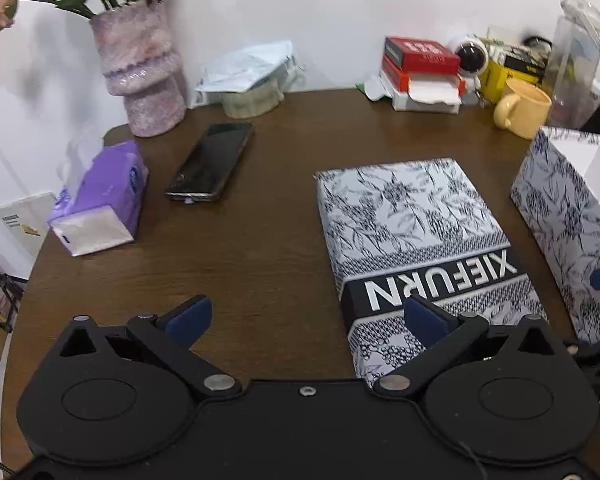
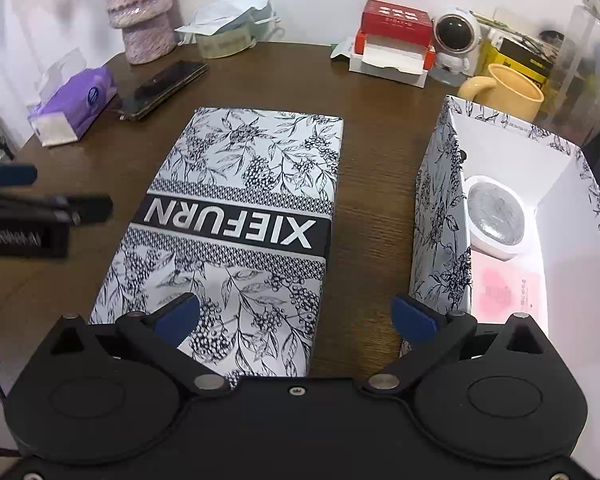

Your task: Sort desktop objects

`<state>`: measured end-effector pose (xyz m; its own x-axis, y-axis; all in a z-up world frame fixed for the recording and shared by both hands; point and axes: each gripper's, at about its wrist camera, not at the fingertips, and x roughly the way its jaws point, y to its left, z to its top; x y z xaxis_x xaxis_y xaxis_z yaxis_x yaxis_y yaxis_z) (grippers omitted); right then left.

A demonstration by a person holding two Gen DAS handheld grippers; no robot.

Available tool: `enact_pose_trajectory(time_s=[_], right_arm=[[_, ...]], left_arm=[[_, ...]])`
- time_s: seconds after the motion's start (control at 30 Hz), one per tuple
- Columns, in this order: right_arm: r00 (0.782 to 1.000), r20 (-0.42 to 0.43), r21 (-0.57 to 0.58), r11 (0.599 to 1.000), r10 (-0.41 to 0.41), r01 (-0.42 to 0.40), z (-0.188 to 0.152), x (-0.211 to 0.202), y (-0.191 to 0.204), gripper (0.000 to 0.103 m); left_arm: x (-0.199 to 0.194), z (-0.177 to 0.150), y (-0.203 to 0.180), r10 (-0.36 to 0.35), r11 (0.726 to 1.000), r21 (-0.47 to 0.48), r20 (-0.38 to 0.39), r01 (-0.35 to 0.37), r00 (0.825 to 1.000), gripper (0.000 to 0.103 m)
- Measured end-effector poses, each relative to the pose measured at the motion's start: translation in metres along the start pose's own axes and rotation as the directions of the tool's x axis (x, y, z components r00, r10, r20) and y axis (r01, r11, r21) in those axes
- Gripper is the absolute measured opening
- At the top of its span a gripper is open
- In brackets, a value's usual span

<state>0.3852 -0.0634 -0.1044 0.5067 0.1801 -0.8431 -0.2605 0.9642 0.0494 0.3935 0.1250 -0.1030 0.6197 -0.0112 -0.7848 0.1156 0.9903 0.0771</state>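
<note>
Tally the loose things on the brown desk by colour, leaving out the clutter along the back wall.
Floral black-and-white: 2, the box lid and the open box
Purple: 1, the tissue pack
Black: 1, the phone
Yellow: 1, the mug
Total: 5

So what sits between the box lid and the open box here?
Nothing: in the right wrist view only a bare strip of brown table separates the lid from the open box.
</note>
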Motion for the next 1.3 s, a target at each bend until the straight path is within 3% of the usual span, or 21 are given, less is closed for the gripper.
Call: enact_pose_trajectory(time_s=[0.37, 0.83, 1.13, 1.3], right_arm=[[1.000, -0.016, -0.009, 1.000, -0.026, 0.026, 0.007, 0.016, 0.010, 0.103], [0.997, -0.055, 0.009, 0.999, -0.045, 0.046, 0.003, 0.035, 0.023, 0.103], [0.992, -0.093, 0.172, 0.983, 0.080, -0.063, -0.002, 0.048, 0.010, 0.103], [0.990, -0.091, 0.191, 0.977, 0.108, -0.089, -0.006, 0.050, 0.014, 0.103]], left_arm=[[0.017, -0.002, -0.001, -0.055, 0.998, 0.032, -0.044, 0.057, 0.998, 0.103], [0.023, 0.000, 0.011, -0.049, 0.999, 0.019, -0.047, 0.050, 0.998, 0.103], [0.027, -0.002, 0.014, -0.069, 0.998, 0.009, -0.064, 0.069, 0.996, 0.103], [0.029, -0.003, 0.018, -0.073, 0.997, -0.002, -0.081, 0.073, 0.994, 0.103]])
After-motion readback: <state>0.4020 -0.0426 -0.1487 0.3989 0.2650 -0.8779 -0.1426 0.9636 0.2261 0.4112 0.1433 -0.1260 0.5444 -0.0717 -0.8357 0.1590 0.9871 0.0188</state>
